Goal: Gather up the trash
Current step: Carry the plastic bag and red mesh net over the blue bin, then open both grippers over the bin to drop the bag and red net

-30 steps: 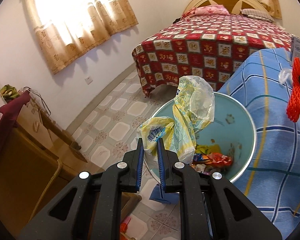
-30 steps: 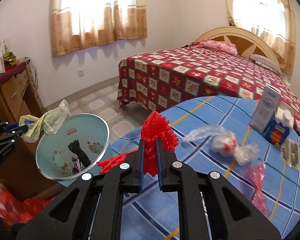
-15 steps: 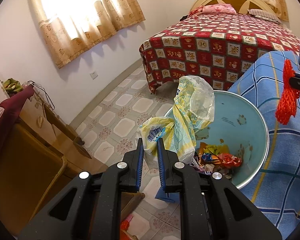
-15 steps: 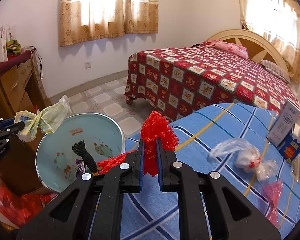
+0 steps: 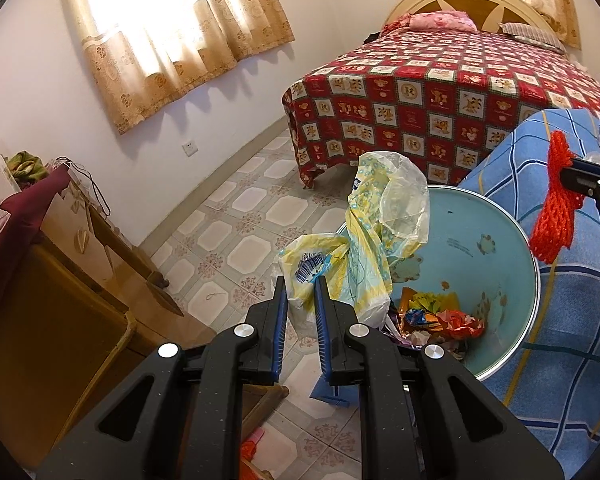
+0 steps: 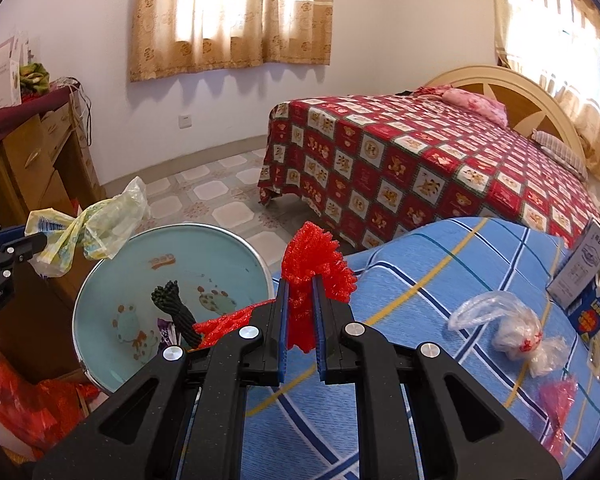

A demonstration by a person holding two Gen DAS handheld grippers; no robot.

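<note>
The left tool (image 5: 301,286) is clamping a crumpled yellow-and-white plastic bag (image 5: 364,248) between its blue-lined fingers, pinching the bag's lower left corner while the rest is billowing up and to the right. The bag is hanging over the near rim of a pale blue bin (image 5: 496,264), which is standing on the tiled floor (image 5: 236,240) tight against the edge of a bed with a blue plaid cover (image 5: 572,320). Colourful wrappers (image 5: 440,312) are lying at the bottom of the bin.

The right tool (image 6: 300,286) is closed on a piece of red foam netting (image 6: 316,258), whose frayed top is fanning out above the fingertips and whose other end is trailing down to the left towards the bin's rim. In the left wrist view that netting is dangling above the plaid cover, just right of the bin. In the right wrist view, a black foam net (image 6: 176,310) is sticking up inside the bin.

Further right on the plaid cover are lying a knotted clear plastic bag (image 6: 512,326), a pink wrapper (image 6: 558,404) nearer the camera, and a white carton (image 6: 584,268) leaning beside a small blue box (image 6: 590,316). Beyond, a bed with a red patchwork spread (image 6: 420,160) is standing under curtained windows. A wooden dresser (image 6: 28,160) is sitting along the left wall, with red plastic (image 6: 24,404) bunched on the floor below it.
</note>
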